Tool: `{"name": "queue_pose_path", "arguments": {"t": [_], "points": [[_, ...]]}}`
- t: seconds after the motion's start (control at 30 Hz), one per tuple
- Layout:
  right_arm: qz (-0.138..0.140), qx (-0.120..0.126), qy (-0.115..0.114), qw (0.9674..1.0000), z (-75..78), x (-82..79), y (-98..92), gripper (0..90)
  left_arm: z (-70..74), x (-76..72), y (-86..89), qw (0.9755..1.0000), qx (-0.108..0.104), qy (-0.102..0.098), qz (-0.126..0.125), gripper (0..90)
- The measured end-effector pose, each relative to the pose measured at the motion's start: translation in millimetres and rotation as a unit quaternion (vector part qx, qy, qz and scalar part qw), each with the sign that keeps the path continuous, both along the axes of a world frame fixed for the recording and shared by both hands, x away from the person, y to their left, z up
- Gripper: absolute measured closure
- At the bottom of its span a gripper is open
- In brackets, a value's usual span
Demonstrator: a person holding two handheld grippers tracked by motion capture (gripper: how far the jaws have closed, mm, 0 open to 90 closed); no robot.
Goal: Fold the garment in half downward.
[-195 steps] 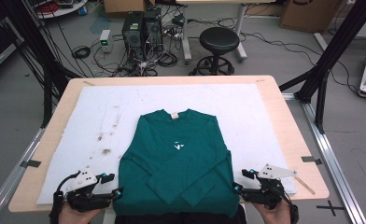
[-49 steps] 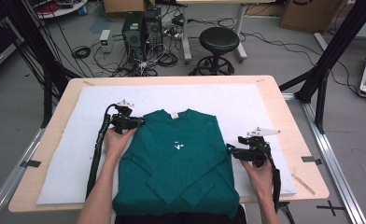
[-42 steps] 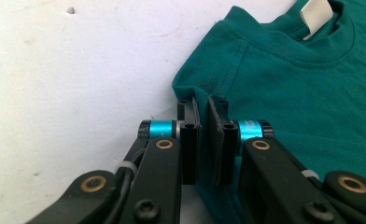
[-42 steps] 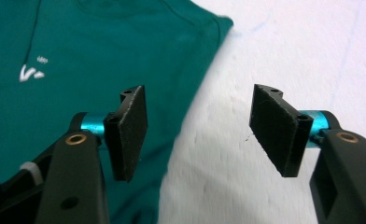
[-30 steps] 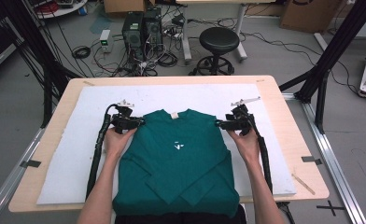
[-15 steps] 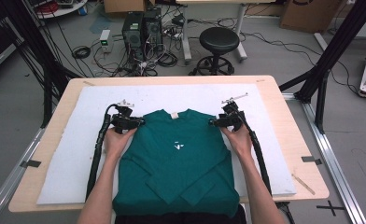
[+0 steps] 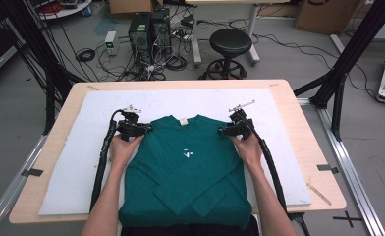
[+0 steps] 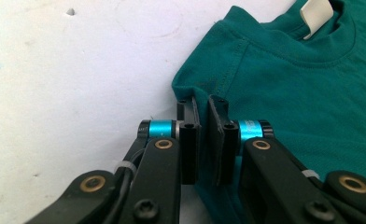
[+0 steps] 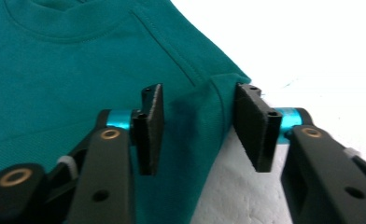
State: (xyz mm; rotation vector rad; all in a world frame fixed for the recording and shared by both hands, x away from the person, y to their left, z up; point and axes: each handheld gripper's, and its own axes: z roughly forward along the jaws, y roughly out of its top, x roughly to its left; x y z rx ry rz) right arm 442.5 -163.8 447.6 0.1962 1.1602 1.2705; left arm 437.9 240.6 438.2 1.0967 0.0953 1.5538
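A teal long-sleeved shirt (image 7: pixel 185 167) lies flat on the white mat (image 7: pixel 288 162), collar away from me, both sleeves folded across its lower front. My left gripper (image 7: pixel 149 129) sits at the shirt's left shoulder; in the left gripper view (image 8: pixel 203 107) its jaws are pinched together on the shoulder corner of the shirt (image 8: pixel 288 93). At the other shoulder is my right gripper (image 7: pixel 223 131). Its jaws (image 9: pixel 197 107) have just been closing and straddle the shoulder edge of the shirt (image 9: pixel 69 70), the pads still clear of the cloth.
The mat covers most of a wooden table (image 7: pixel 308 128). A white neck label (image 8: pixel 315 11) sticks up at the collar. Behind the table stand a black stool (image 7: pixel 230 42) and computer towers (image 7: pixel 149 29) among floor cables. Black frame posts flank the table.
My right gripper travelled from the shirt's right side up to the right shoulder, and its jaws narrowed around the edge. The left gripper kept still at the left shoulder.
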Motion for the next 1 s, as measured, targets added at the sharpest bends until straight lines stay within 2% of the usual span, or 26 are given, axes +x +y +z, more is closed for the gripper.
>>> {"name": "queue_pose_path", "arguments": {"t": [0.2, 0.37, 0.63, 0.77, 1.0], "points": [[-0.005, 0.006, -0.004, 1.0000, 0.3, 0.7, -2.8, 68.0, -0.1, 0.0, 0.0, 1.0000, 0.000, -0.001, 0.001, 83.4], [-0.009, 0.009, -0.010, 0.9999, -0.5, 1.4, -2.9, 73.8, -0.1, 0.0, 0.0, 1.0000, 0.000, 0.000, 0.000, 83.3], [0.023, 0.014, 0.003, 0.9996, 4.3, 4.2, -12.6, 83.5, 0.0, -0.1, 0.3, 1.0000, 0.000, 0.001, 0.000, 83.3], [0.047, 0.019, 0.014, 0.9986, 7.1, 6.4, -18.6, 85.3, -0.1, 0.1, 0.2, 1.0000, 0.000, 0.000, 0.000, 83.3], [0.033, 0.024, 0.008, 0.9991, 5.1, 4.6, -18.7, 85.4, 0.0, 0.1, 0.5, 1.0000, -0.001, 0.002, -0.003, 83.5]]}}
